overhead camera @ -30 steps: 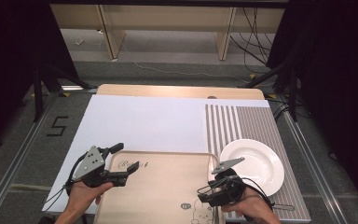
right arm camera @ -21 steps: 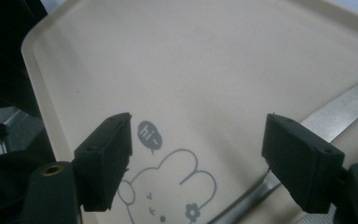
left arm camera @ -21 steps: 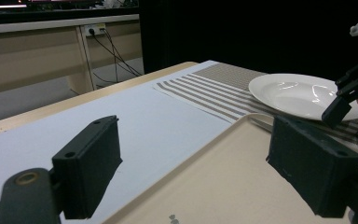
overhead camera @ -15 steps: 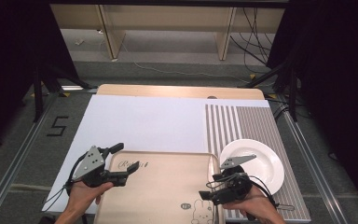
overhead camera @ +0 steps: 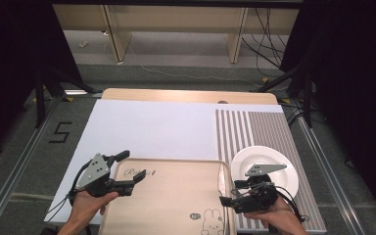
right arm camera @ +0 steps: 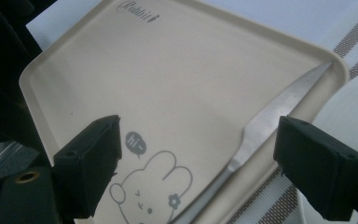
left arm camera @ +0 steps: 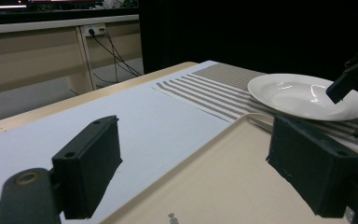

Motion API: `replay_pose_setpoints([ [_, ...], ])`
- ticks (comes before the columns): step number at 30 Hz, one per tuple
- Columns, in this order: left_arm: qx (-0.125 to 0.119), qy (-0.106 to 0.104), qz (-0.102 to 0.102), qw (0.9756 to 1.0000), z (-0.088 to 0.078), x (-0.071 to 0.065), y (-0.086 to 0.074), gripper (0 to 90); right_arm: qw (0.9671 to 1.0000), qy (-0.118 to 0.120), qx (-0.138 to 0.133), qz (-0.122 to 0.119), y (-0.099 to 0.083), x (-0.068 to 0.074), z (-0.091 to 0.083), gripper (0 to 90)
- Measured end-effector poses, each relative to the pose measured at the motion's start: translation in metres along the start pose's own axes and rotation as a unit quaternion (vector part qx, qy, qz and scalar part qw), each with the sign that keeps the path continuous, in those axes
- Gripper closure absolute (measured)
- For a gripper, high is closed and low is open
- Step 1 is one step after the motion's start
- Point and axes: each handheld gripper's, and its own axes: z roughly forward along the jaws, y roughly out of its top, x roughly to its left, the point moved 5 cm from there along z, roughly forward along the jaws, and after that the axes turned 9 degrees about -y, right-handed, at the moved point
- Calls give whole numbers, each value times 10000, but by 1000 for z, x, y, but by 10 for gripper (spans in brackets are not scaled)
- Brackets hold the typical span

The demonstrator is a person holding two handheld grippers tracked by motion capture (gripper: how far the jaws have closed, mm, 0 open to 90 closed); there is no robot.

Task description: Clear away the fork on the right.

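Note:
A beige tray (overhead camera: 176,196) with a rabbit print lies at the table's near edge. A table knife (overhead camera: 221,180) rests along its right rim, with a white plate (overhead camera: 269,164) just to the right. My left gripper (overhead camera: 132,166) hovers open above the tray's far left corner, nothing between its jaws (left arm camera: 193,140). My right gripper (overhead camera: 229,193) points left over the tray's right edge. Its jaws have just been opening and now stand open (right arm camera: 198,135). Below them the knife (right arm camera: 261,126) lies free on the tray (right arm camera: 168,70), not gripped.
The plate (left arm camera: 303,95) sits on a grey-striped placemat (overhead camera: 254,129); a white mat (overhead camera: 152,129) covers the middle and left of the table. The other gripper (left arm camera: 352,79) hangs near the plate in the left gripper view. Cables and bench legs lie beyond the table's far edge.
My right gripper has lifted a little and shifted right toward the plate, its jaws wider apart. The left gripper has stayed in place.

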Motion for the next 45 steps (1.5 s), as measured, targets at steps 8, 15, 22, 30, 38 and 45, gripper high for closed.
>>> replay_pose_setpoints([
  [8,6,21,34,10000,-2,0,0,163,9996,-223,-55,154,-6,-13,-13,162],
  [15,4,16,28,10000,-3,-1,0,162,9982,-591,46,115,-13,-24,-25,167],
  [22,-3,18,27,10000,-3,-1,0,162,9951,-968,77,172,-22,-40,-41,184],
  [30,-2,16,45,10000,-3,-1,0,162,9911,-1276,304,218,-35,-56,-56,195],
  [38,3,23,38,10000,-3,-1,0,162,9862,-1556,489,294,-46,-68,-63,199],
  [45,6,25,38,10000,-3,0,0,162,9823,-1712,697,314,-54,-77,-72,207],
])
